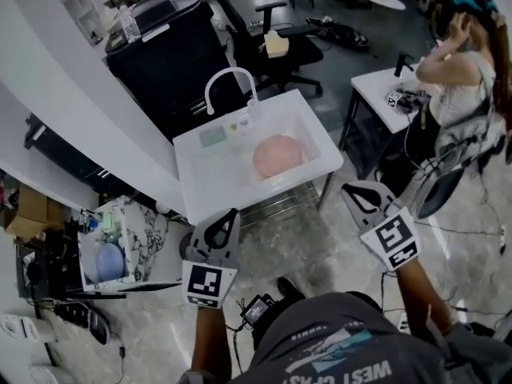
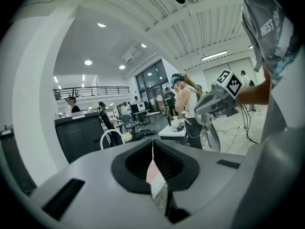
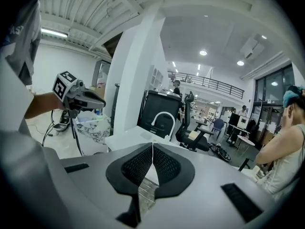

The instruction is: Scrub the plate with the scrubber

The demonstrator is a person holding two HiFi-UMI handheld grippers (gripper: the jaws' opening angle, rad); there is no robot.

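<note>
My left gripper (image 2: 152,146) has its two jaws shut tight together, and there is nothing between them. My right gripper (image 3: 152,149) is pressed shut too, and it holds nothing. I hold both up in the air on the near side of the white sink (image 1: 194,152), not touching it. The left gripper is in front of the sink's near left corner. The right gripper is just off its near right corner. Under them is only shiny floor (image 1: 312,250).

The pink plate (image 1: 278,156) lies flat in the sink's bowl, on the right side. The scrubber (image 1: 213,138), a flat pale green pad, lies on the sink's flat top, left of the bowl and apart from the plate. A white bent tap (image 1: 232,82) stands on the far edge of the sink.

Behind the sink is a black chair (image 1: 268,46). A big black cabinet (image 1: 172,50) stands behind the sink too, more to the left. To the right of the sink a person (image 1: 464,74) sits at a small white table (image 1: 376,86). To the left of the sink, nearer me, is a small stand (image 1: 140,226) with a marble look.
</note>
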